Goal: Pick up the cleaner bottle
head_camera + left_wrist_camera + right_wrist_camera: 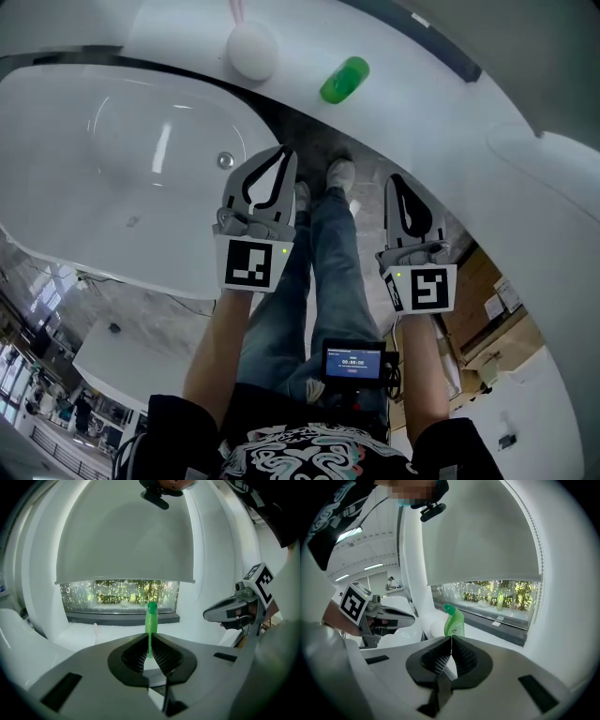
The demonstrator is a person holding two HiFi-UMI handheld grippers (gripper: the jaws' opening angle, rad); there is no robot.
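The green cleaner bottle (345, 80) stands on the white ledge (412, 103) beyond the bathtub, apart from both grippers. In the left gripper view the bottle (151, 618) rises straight ahead past the jaw tips; in the right gripper view it (454, 620) stands just beyond them, label showing. My left gripper (284, 153) is shut and empty, held over the tub's near rim. My right gripper (395, 180) is shut too, with nothing in it, to the right of the left one. Each shows in the other's view: the right gripper (229, 611) and the left gripper (391, 616).
A white bathtub (112, 159) with a drain (225, 160) fills the left. A white round object (251, 49) sits on the ledge left of the bottle. Behind the ledge a window (122, 595) sits under a roller blind. The person's legs and shoes (339, 173) stand below the grippers.
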